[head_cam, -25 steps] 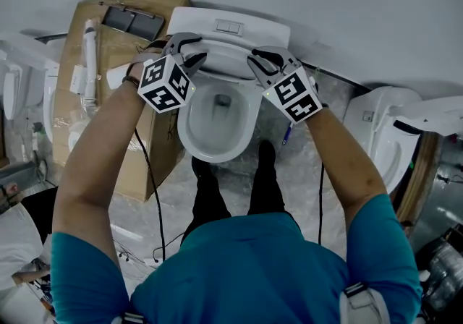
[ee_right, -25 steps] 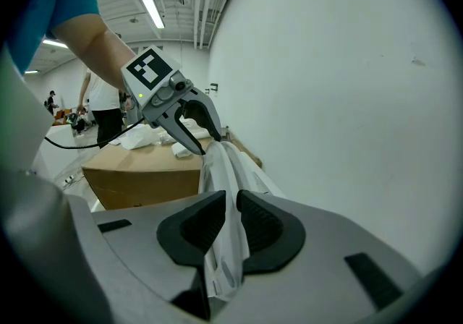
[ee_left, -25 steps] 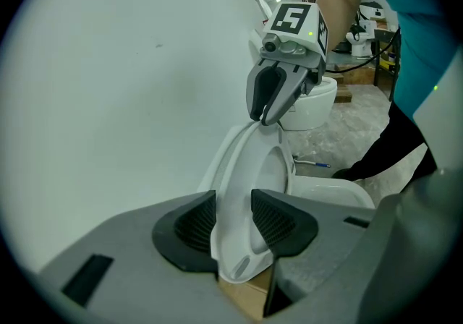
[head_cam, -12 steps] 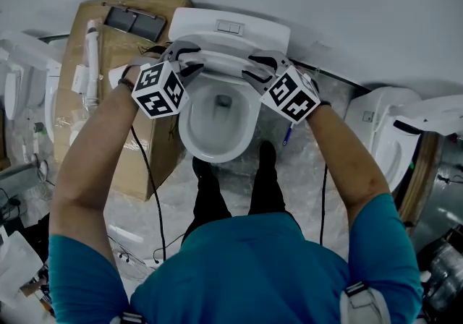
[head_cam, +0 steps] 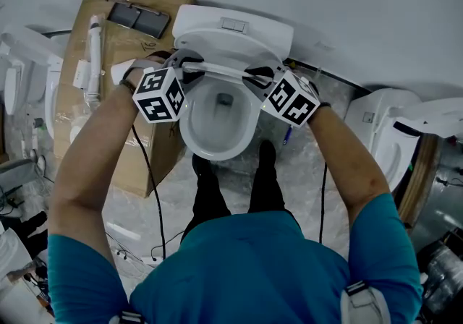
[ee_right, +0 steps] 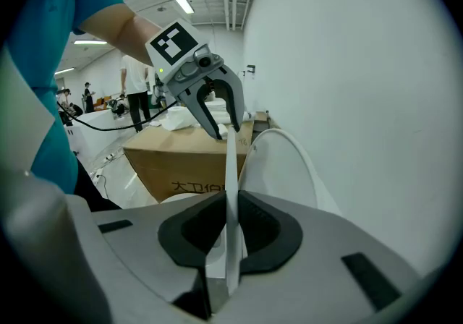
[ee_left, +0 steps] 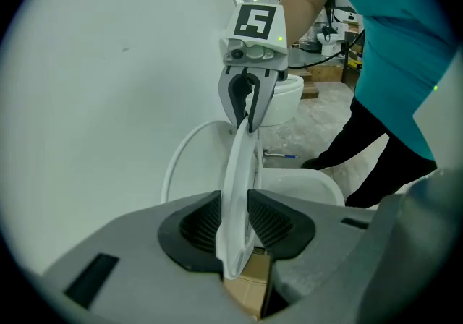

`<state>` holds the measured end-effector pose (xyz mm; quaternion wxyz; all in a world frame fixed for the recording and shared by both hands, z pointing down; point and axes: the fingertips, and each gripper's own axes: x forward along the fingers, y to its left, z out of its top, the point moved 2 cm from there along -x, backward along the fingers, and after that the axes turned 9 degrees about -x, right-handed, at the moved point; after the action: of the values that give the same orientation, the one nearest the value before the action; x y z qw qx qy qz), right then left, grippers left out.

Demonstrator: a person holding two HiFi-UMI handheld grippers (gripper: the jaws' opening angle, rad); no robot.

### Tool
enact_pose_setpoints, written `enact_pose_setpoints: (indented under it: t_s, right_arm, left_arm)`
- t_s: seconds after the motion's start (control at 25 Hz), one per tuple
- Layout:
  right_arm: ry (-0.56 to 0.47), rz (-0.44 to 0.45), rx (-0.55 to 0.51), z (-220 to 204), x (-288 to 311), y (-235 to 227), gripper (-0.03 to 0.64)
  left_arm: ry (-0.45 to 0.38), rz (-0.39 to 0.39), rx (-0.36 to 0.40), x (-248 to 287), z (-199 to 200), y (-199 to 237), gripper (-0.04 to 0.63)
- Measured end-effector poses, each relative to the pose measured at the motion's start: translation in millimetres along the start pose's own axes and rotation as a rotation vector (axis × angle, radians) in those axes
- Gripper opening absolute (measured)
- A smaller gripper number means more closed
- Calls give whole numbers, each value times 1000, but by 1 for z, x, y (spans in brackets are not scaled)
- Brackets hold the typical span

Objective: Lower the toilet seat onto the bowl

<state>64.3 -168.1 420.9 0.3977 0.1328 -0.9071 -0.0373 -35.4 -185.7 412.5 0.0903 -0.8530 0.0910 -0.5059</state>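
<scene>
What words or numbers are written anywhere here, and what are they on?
"大卫伯": black print on the side of the cardboard box, seen in the right gripper view. The third sign is unsure and the rest is hidden.
Left marker cube and right marker cube: only black-and-white square patterns, no words.
Toilet tank: no writing can be made out.
</scene>
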Motion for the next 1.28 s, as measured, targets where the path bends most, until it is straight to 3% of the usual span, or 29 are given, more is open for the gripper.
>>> enact_pose_setpoints:
  t_s: [0.16,1.08,1.28]
  right_arm:
    - [-5,32,-23,1,1,14,43]
    - [14,178,-134,2,8,96,63]
    - [30,254,-127,1,12,113,77]
  left_arm:
    - [-10,-4,7,-2,-2,-5,48]
    - [59,-127,121,-18,-23,-87,41]
    - [72,-153,126,-19,-30,-105,41]
